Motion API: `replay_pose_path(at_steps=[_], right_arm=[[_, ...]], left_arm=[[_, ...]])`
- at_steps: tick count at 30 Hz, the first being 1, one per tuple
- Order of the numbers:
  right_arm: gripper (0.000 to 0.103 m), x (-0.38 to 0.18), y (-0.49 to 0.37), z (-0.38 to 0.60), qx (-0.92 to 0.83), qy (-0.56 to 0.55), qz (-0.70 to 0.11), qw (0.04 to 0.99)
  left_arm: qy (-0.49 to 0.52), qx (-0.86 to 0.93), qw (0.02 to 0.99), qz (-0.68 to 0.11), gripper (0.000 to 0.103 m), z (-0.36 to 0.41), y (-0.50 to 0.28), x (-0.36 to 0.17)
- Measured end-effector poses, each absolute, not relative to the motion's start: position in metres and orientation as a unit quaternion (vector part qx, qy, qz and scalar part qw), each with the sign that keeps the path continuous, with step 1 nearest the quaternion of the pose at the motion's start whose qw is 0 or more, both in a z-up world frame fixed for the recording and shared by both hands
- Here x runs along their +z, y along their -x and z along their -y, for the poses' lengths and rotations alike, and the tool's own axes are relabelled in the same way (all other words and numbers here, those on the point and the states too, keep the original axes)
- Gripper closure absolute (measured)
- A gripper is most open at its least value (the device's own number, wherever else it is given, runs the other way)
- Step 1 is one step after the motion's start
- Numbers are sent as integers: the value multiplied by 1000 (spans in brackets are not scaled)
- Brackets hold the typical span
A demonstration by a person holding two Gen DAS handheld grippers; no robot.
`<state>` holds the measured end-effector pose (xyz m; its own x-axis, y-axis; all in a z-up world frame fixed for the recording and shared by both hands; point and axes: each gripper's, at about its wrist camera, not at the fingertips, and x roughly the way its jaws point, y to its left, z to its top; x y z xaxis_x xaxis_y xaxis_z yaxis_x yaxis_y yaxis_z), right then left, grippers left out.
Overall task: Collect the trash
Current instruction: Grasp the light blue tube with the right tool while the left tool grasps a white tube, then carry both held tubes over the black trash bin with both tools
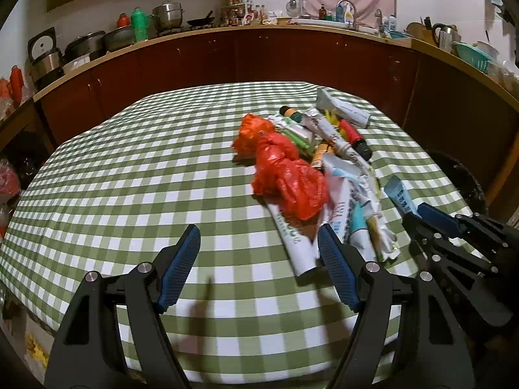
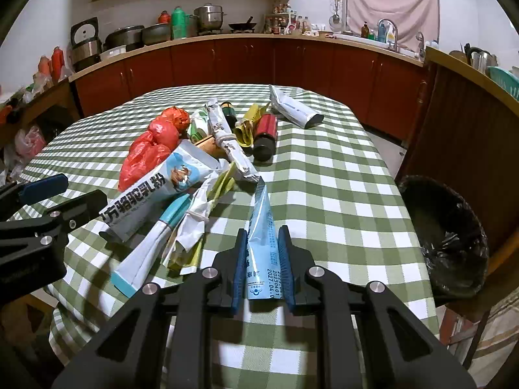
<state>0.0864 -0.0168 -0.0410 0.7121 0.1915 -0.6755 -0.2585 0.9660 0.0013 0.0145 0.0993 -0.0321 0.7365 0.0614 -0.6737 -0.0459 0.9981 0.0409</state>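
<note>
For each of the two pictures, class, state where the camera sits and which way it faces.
Left wrist view: sits on the left gripper, jaws open over bare checked tablecloth, facing the kitchen counter; the right gripper shows at right.
Right wrist view: sits on the right gripper, shut on a light blue sachet, facing the counter; the left gripper shows at left, a black-lined bin at right.
Shared: the red plastic bag and the wrapper pile.

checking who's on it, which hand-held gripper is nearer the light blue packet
Right. The right hand-held gripper is shut on the light blue packet at its near end. The left hand-held gripper is open over the tablecloth, apart from it.
</note>
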Motion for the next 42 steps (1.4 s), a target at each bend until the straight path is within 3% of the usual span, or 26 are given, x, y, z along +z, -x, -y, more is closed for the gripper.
replay_pose_path(at_steps=[10, 18, 21, 22, 23, 28, 42], right_arm=[[82, -30, -80, 39, 106, 41, -349, 930], [83, -30, -76, 55, 98, 28, -354, 930], [83, -29, -76, 57, 98, 24, -352, 930], [82, -29, -76, 57, 98, 24, -352, 931], [83, -29, -76, 57, 98, 24, -351, 931], [82, -28, -75, 57, 99, 23, -351, 931], [83, -15, -74, 71, 78, 20, -332, 940]], left_arm=[[-24, 3, 937, -349, 30, -73, -16, -27], [-60, -22, 937, -343, 56, -49, -23, -38], [-69, -24, 937, -341, 74, -43, -26, -42], [-68, -27, 937, -342, 85, -42, -27, -43], [-66, -31, 936, -344, 88, -42, -27, -43], [-62, -35, 942, -329, 93, -42, -22, -39], [-36, -52, 957, -285, 94, -37, -13, -6]])
